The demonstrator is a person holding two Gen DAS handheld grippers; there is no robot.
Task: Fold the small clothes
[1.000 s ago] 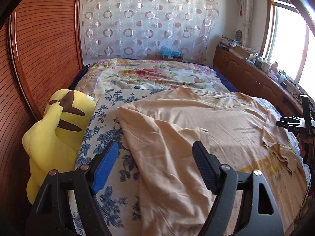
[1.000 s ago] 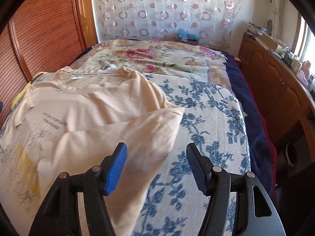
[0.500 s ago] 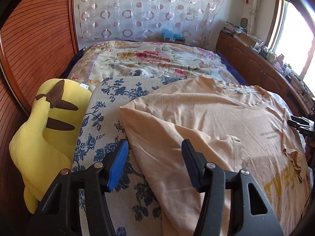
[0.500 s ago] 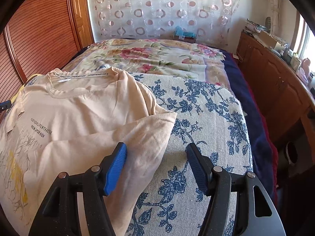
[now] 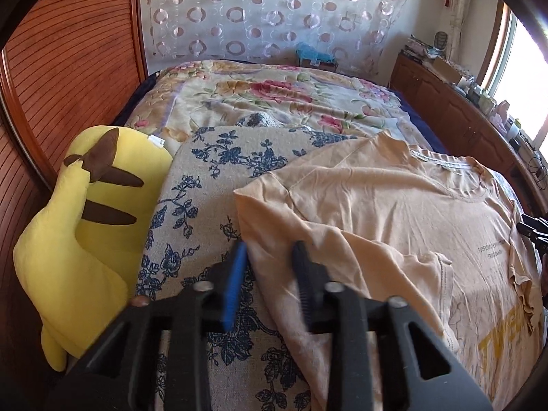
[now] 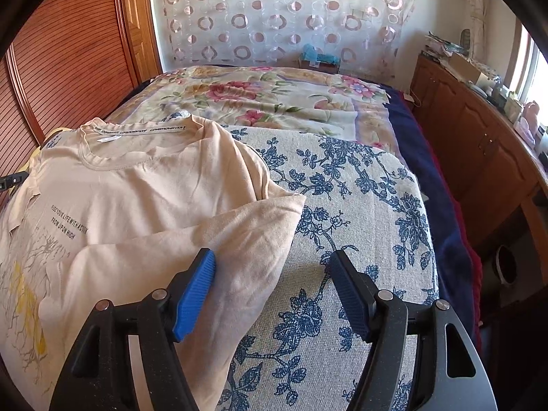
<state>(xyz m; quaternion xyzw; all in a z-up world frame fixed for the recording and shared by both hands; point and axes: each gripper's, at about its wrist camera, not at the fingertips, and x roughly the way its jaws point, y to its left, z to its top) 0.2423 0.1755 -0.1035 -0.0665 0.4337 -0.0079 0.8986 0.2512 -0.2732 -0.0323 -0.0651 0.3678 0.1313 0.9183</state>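
The left gripper (image 5: 269, 260) has just been closing on the T-shirt (image 5: 376, 205) sleeve edge, fabric between its fingers. The right gripper (image 6: 274, 274) hangs over the other sleeve, fingers apart.

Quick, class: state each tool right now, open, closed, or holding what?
Left tool: just been closing, shut on the T-shirt sleeve edge.
Right tool: open, holding nothing, above the sleeve.
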